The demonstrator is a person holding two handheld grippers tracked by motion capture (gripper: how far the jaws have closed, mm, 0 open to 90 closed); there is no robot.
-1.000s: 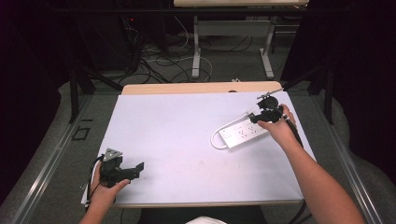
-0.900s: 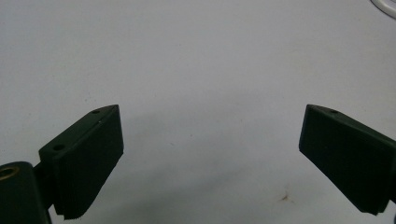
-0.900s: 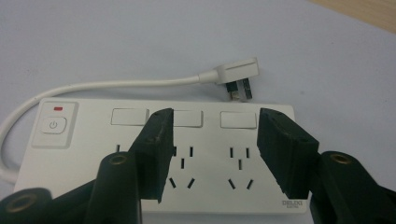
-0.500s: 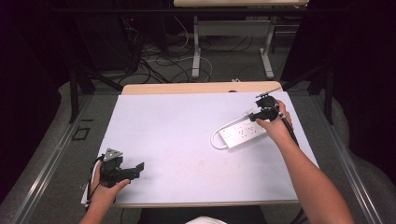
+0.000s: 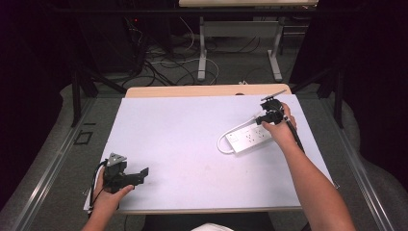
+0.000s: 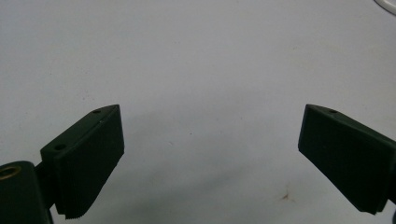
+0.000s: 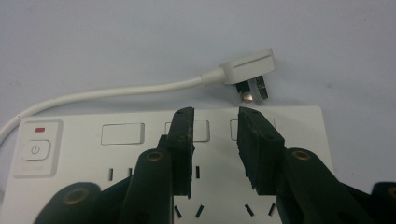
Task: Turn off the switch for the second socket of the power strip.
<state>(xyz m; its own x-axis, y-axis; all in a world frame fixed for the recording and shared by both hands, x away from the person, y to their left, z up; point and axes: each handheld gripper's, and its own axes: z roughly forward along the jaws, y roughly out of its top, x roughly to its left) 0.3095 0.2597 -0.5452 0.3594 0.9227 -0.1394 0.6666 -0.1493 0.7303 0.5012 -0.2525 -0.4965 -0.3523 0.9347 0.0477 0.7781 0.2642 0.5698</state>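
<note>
Over the strip [image 5: 249, 138] at the worktop's [image 5: 183, 144] right side, right gripper [image 5: 266, 117] has edged toward the plug [image 7: 247, 70], fingers part-open, holding nothing; plug grab looks next. Left gripper [image 5: 140, 173] unchanged near front-left, fingers wide apart.

Smooth white plastic, faintly glossy, on the power strip [image 7: 154, 154] at frame centre and its plug [image 7: 247, 70], upper right; bright metal on the plug's prongs. Matt black plastic with finely ribbed inner faces on the right gripper [image 7: 215, 149] and left gripper [image 6: 210, 163]. Matt, pale, lightly speckled table surface [image 6: 201, 60].
</note>
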